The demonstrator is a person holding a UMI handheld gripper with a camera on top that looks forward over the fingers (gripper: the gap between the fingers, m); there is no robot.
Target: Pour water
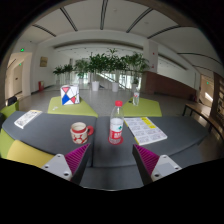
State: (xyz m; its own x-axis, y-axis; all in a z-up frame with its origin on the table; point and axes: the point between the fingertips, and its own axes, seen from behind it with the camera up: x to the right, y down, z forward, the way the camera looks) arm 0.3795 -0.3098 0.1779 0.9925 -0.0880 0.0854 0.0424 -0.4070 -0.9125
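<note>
red cap on top, the bottle (116, 124) stands upright on the table (170, 135), straight ahead of the gripper (112, 160). the cup (80, 131) sits just left of it. the fingers are wide open, holding nothing.

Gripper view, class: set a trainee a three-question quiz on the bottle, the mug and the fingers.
1. True or false: the bottle has a red cap.
2. What stands beside the bottle on the grey table? A) mug B) kettle C) bowl
3. Fill in: the gripper is ____, holding nothing.

Key:
1. True; it stands upright, beyond the fingers.
2. A; the mug is white and red.
3. Open; the bottle is not yet grasped.
</note>
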